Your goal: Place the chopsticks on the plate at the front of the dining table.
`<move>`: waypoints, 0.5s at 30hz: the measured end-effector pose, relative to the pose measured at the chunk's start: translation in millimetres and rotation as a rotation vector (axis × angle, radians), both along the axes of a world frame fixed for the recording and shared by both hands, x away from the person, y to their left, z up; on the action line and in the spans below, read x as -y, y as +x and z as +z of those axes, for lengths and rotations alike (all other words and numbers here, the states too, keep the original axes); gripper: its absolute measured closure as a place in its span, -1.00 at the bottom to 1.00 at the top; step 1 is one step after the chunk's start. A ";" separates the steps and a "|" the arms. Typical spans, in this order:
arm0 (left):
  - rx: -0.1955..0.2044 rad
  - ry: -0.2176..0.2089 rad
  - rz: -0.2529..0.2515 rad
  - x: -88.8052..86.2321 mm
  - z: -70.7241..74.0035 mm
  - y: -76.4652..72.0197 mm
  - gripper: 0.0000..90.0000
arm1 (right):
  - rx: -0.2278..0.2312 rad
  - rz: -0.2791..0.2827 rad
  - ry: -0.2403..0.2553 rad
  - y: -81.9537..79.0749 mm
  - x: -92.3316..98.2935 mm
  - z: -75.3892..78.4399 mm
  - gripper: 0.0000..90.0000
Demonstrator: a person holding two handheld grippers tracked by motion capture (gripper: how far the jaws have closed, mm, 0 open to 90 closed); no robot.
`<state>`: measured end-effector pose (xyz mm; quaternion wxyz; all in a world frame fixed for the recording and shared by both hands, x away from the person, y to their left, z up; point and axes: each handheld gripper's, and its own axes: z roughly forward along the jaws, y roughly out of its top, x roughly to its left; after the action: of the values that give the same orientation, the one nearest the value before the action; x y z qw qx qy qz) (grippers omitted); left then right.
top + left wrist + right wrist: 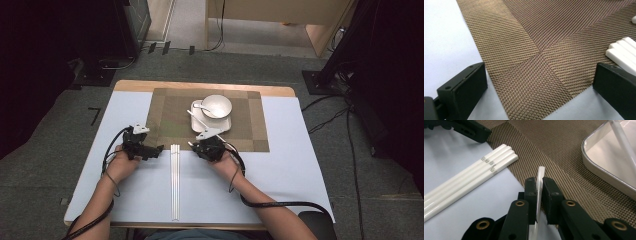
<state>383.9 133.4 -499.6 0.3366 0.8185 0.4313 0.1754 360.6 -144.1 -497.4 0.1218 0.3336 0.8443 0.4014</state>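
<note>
Table setting, grip on a thin white strip. Left gripper (159,148): jaws wide apart and holding nothing; in the left gripper view (541,72) the near corner of the woven mat (536,37) lies flat between and ahead of the fingers (466,82), with bare table (444,37) under the left one and the chopstick tips (624,50) just beyond the right one. Centre: four white chopsticks (175,180) lie side by side on the table (280,165) between the two grippers, touched by neither; in the right gripper view they run off to the left of the fingers (469,180), tips just over the mat edge (544,145). Right gripper (194,145): jaws drawn narrow and clamped on the strip (541,171), which stands on edge between the pads (549,192) with its curved end poking out past the fingertips (538,182); it may be a spoon handle, but its lower part is hidden. Ahead and right of these fingers sits the plate (599,170), bearing a bowl (216,105). To do this step well, the hold should probably stay firm and square, since a thin glazed piece gripped on its flat sides may pivot or slip; any lift is best made straight up, clear of the chopsticks on the left and the plate rim on the right, with the idle left gripper kept back from the mat corner.
</note>
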 end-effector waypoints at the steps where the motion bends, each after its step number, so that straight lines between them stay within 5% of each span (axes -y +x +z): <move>1: 0.001 -0.001 0.000 0.0 -0.1 0.0 -1.00 | 0.000 0.000 0.000 0.0 0.0 0.0 0.85; 15: 0.002 0.000 0.000 0.1 -0.1 -0.1 -1.00 | -0.026 0.009 -0.012 5.9 2.7 2.9 0.86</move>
<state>383.8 133.3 -499.7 0.3370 0.8182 0.4312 0.1761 366.5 -146.8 -494.6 0.1111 0.3345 0.8496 0.3925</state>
